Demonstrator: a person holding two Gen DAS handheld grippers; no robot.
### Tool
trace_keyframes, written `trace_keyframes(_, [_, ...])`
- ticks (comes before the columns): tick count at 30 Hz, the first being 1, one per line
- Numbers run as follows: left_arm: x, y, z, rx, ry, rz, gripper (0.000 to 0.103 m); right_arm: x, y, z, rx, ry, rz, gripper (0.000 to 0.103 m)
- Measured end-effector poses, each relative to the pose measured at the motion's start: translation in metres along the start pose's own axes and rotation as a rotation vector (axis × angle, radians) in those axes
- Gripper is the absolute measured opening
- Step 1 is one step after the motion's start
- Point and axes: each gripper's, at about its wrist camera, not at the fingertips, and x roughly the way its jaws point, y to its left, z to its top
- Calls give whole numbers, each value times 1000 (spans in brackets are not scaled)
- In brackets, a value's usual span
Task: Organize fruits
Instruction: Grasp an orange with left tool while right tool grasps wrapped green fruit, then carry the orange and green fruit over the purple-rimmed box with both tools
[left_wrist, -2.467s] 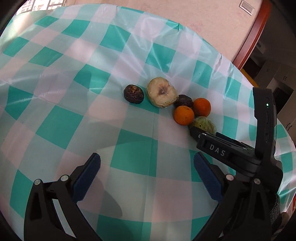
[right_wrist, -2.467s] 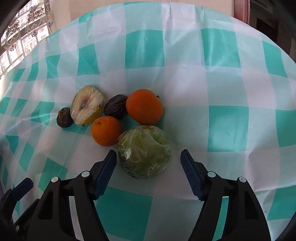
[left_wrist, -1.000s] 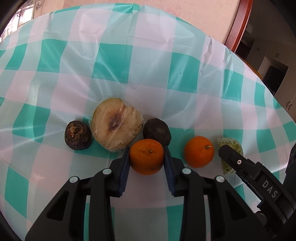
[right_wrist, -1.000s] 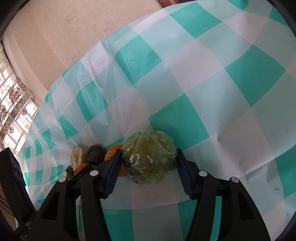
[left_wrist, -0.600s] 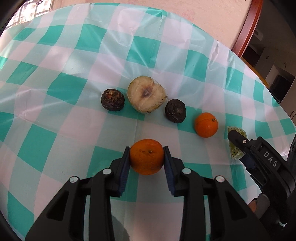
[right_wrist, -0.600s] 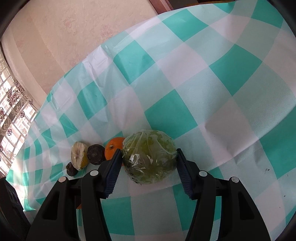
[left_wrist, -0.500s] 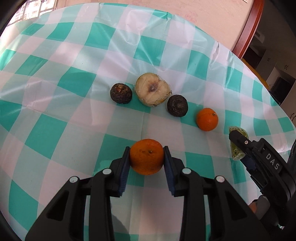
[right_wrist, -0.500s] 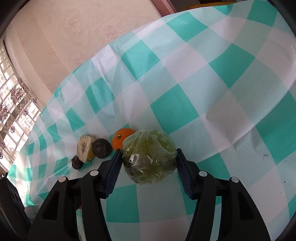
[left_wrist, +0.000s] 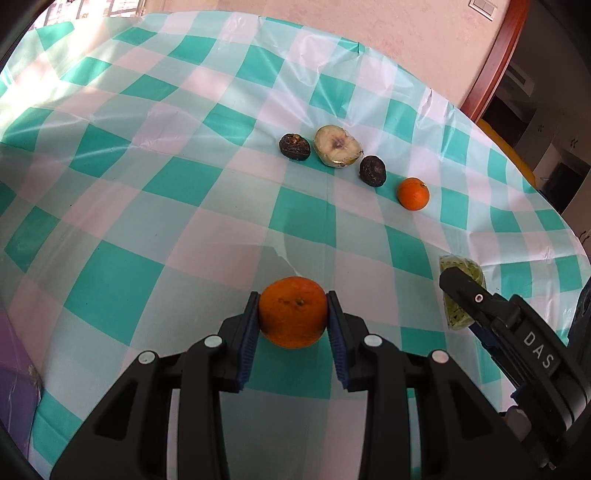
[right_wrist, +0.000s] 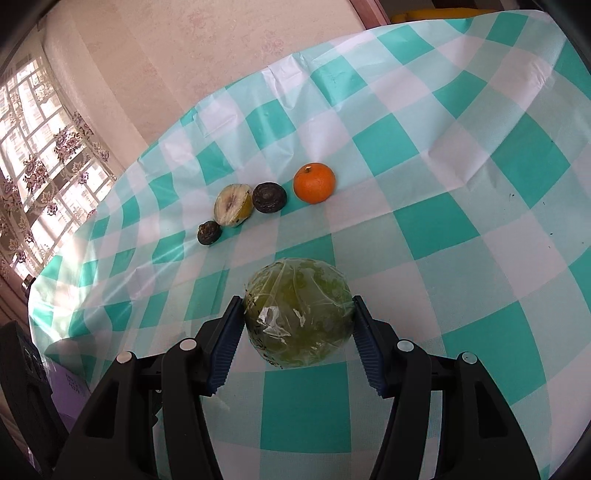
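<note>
My left gripper (left_wrist: 293, 321) is shut on an orange (left_wrist: 293, 312) and holds it above the checked tablecloth (left_wrist: 184, 221). My right gripper (right_wrist: 298, 321) is shut on a green fruit wrapped in plastic film (right_wrist: 298, 312); it also shows in the left wrist view (left_wrist: 460, 288), partly hidden by the right gripper's body. On the cloth lie a row of fruits: a dark fruit (left_wrist: 294, 146) (right_wrist: 209, 232), a wrapped cut half fruit (left_wrist: 337, 146) (right_wrist: 232, 205), a second dark fruit (left_wrist: 372, 170) (right_wrist: 269, 197) and a second orange (left_wrist: 413, 193) (right_wrist: 314, 182).
The round table's edge runs along the right (left_wrist: 576, 243). A wooden door frame (left_wrist: 491, 62) and a pink wall stand behind. A window with a lace curtain (right_wrist: 40, 122) is at the left. A purple object (left_wrist: 14, 376) lies at the near left edge.
Both grippers have lifted and pulled back from the fruit row, each carrying its fruit. The row on the cloth looks smaller and farther away than half a second ago.
</note>
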Motion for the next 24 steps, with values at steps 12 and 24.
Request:
trace_keyframes(12, [-47,15,-45,12,-30,-30,35,-25,17,-36,-74,48,63,57])
trace_keyframes(24, [-89,32,-79,4,-82,-20,35,-48,23,-65,-116,93,100,57])
